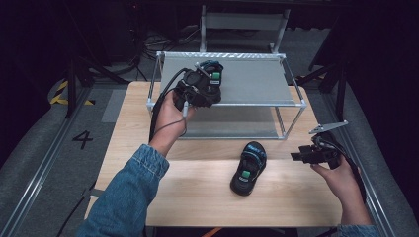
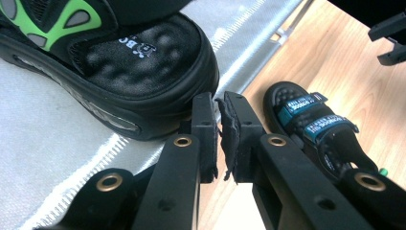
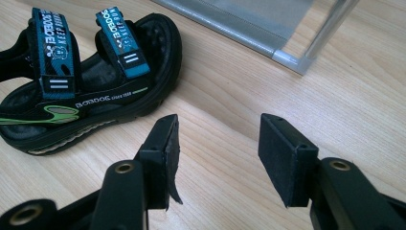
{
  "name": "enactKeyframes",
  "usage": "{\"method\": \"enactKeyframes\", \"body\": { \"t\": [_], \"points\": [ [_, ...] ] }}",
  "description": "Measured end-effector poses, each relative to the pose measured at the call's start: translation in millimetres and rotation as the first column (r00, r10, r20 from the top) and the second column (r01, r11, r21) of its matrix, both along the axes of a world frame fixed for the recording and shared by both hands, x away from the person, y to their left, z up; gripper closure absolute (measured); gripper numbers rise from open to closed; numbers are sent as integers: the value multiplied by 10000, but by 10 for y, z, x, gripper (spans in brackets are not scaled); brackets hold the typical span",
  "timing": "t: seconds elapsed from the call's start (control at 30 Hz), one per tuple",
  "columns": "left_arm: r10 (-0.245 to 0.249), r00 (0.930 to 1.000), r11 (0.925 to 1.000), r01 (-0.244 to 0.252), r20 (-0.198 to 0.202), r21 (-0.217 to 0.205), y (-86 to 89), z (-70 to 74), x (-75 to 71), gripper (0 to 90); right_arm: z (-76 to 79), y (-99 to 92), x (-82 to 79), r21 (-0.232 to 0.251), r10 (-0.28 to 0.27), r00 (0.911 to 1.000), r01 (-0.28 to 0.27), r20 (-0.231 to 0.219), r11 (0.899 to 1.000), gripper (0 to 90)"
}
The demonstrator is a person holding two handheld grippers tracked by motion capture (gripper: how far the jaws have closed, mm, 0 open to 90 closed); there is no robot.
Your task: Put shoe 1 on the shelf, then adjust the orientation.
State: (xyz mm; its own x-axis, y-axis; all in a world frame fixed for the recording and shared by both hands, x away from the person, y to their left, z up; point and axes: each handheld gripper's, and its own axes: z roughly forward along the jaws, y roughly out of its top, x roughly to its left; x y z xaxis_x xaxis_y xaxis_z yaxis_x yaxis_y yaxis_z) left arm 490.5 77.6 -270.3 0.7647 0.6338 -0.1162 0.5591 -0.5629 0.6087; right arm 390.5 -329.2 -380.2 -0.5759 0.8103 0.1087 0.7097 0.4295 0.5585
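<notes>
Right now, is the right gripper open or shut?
Open. In the right gripper view, the right gripper shows bare wooden table between its parted jaws, gripping nothing.

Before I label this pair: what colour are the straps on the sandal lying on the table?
Teal-blue with white lettering, on the black sandal; clearest in the right gripper view.

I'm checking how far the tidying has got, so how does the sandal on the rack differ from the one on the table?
The sandal on the rack sits on the top shelf, with the left gripper nearly shut at its heel. The sandal on the table lies flat on the wooden table, untouched, with the open right gripper beside it. Both are black with teal straps and green trim, apparently a pair.
</notes>
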Motion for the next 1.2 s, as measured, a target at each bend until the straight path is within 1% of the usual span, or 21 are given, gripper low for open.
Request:
{"method": "enactKeyframes", "body": {
  "t": [0.03,0.13,0.23,0.27,0.33,0.43,0.47,0.5,0.53,0.6,0.7,0.83,0.9,0.93,0.97,1.07,1.1,1.17,1.2],
  "points": [
    [68,10000,9999,-68,-40,88,-5,-2,31,835,-7,2,1,15,4,10000,-4,20,10000,497],
    [122,9999,9999,-121,-78,121,-19,4,64,835,-9,4,2,10,5,10000,-5,12,10000,497],
    [115,9999,9998,-114,-29,137,-28,6,97,833,-12,6,1,-12,13,10000,-13,4,10000,497],
    [152,9998,9998,-151,-85,117,-34,1,117,832,-12,8,1,0,19,10000,-19,-15,10000,497],
    [50,9999,10000,-49,-91,85,-43,-10,144,817,-12,13,2,-12,23,10000,-23,-15,10000,498],
    [-120,9999,9999,119,-104,-88,-50,-11,134,751,-5,23,-7,-32,44,10000,-44,6,10000,497],
    [-147,9999,9999,147,-28,-81,-56,-8,112,709,-2,28,-13,-18,53,10000,-53,9,10000,497],
    [-96,9999,9999,95,126,50,-59,1,83,673,6,33,-17,-51,69,10000,-69,6,10000,497],
    [-136,9997,9999,134,196,98,-55,13,52,658,12,36,-19,-53,71,10000,-71,67,10000,496],
    [-259,9992,9997,260,292,-30,-37,40,-12,638,34,48,-31,-52,114,9999,-113,86,9999,495],
    [-292,9981,9994,282,545,179,1,84,-144,574,58,93,-52,-71,204,9997,-203,117,9998,492],
    [-567,9958,9979,542,720,366,93,101,-327,542,116,189,-90,-138,441,9989,-438,176,9989,488],
    [-673,9939,9973,643,873,363,141,83,-406,527,149,254,-113,-135,572,9981,-569,235,9983,485],
    [-697,9940,9971,668,839,372,162,71,-443,516,163,281,-121,-174,611,9979,-607,209,9980,483],
    [-838,9929,9959,804,845,422,187,49,-484,505,175,309,-130,-187,670,9976,-667,178,9976,480],
    [-959,9924,9946,925,773,462,234,-17,-568,493,231,406,-183,19,1030,9946,-1031,136,9947,477],
    [-950,9927,9947,917,747,463,244,-41,-594,492,268,448,-212,117,1205,9925,-1207,221,9926,477],
    [-965,9927,9942,925,729,556,267,-80,-632,491,325,507,-255,222,1377,9901,-1383,258,9901,478],
    [-965,9927,9942,925,729,556,267,-80,-632,490,352,544,-277,260,1508,9882,-1516,284,9881,478]
  ]
}}
